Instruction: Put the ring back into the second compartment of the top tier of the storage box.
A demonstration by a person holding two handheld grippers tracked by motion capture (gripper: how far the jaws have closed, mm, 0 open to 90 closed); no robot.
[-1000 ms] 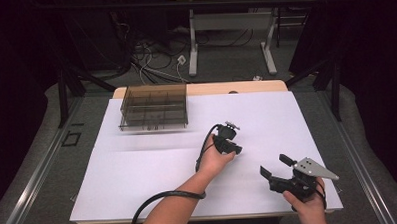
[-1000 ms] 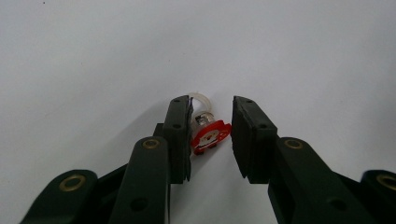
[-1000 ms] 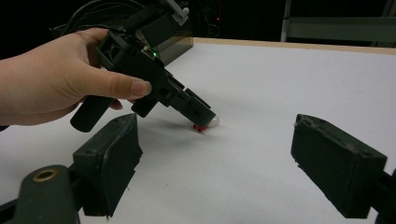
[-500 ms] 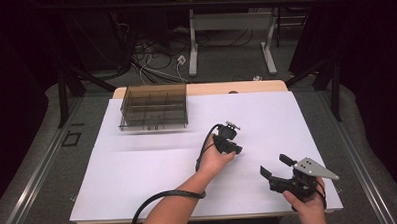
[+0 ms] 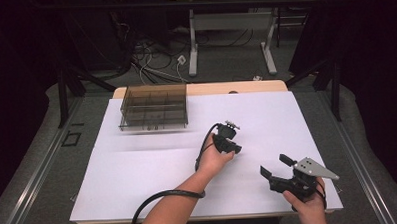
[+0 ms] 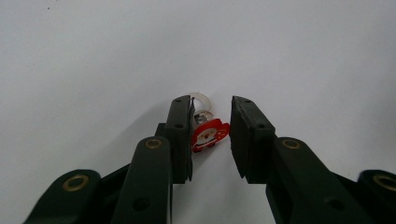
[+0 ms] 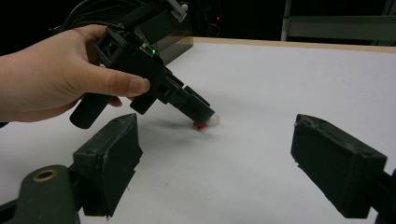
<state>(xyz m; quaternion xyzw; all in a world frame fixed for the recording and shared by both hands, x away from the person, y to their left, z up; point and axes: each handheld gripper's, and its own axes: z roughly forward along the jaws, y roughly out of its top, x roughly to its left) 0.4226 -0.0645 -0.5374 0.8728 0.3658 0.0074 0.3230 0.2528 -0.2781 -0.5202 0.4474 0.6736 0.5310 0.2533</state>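
Left gripper (image 5: 236, 149) just right of centre in the high view, tilted nose-down onto the white table sheet (image 5: 138, 174), gripped by the left hand (image 5: 215, 156). Jaws narrowed but not clamped: in the left gripper view a small red Santa charm (image 6: 208, 134) on a pale ring lies on the sheet between them, touching or nearly touching the left-hand pad, with a clear gap to the right-hand pad. Same charm (image 7: 201, 124) seen in the right gripper view as a red speck under that gripper's tips, a little left of centre. Right gripper (image 5: 278, 170) at lower right of the high view, held in the right hand (image 5: 307, 203), jaws spread wide with nothing between them, hovering near the front edge of the sheet. Smoky compartment tray (image 5: 154, 107) at upper left of the sheet, well apart from both grippers.
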